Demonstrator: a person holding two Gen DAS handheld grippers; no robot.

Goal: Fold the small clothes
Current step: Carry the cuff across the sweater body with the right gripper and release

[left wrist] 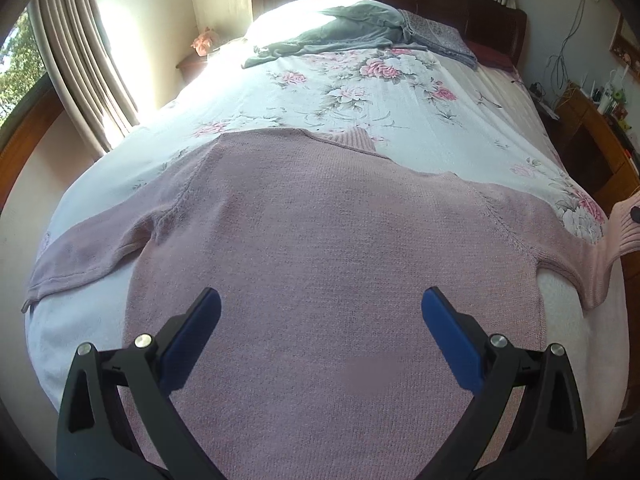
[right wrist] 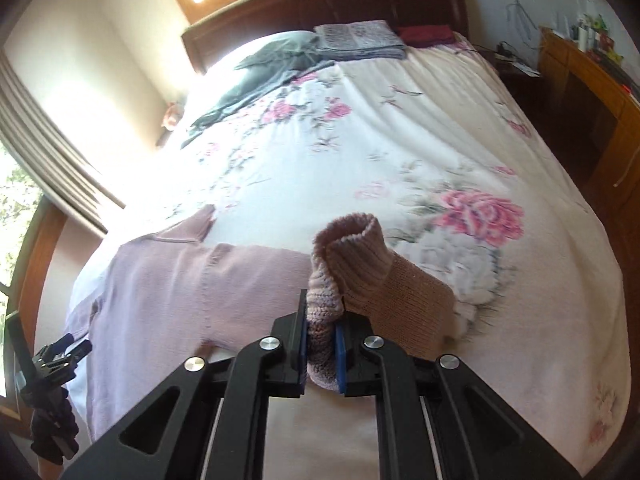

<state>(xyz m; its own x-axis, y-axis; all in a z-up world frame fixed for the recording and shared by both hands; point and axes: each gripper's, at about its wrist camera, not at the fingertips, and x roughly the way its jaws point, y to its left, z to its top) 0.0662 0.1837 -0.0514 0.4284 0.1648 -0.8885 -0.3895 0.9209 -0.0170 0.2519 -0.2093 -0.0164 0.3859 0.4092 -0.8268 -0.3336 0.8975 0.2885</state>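
Left wrist view has the pink sweater (left wrist: 320, 240) spread flat across the near end of the bed (left wrist: 472, 120), body in the middle and one sleeve (left wrist: 92, 248) trailing off toward the bed's left edge. The left gripper (left wrist: 321, 304) hangs just over the sweater's body with its blue-padded jaws wide apart, nothing between them. Over at the bed's right edge the other sleeve is lifted up off the floral bedspread. Right wrist view shows why: the right gripper (right wrist: 322, 332) is clamped tight on that sleeve's ribbed cuff (right wrist: 352, 248), which sticks up and folds over above the jaws. Up by the headboard (right wrist: 320, 4) a grey garment (left wrist: 340, 28) lies crumpled beside a folded patterned cloth (right wrist: 360, 38). Curtains (left wrist: 80, 60) hang along the bed's left side.
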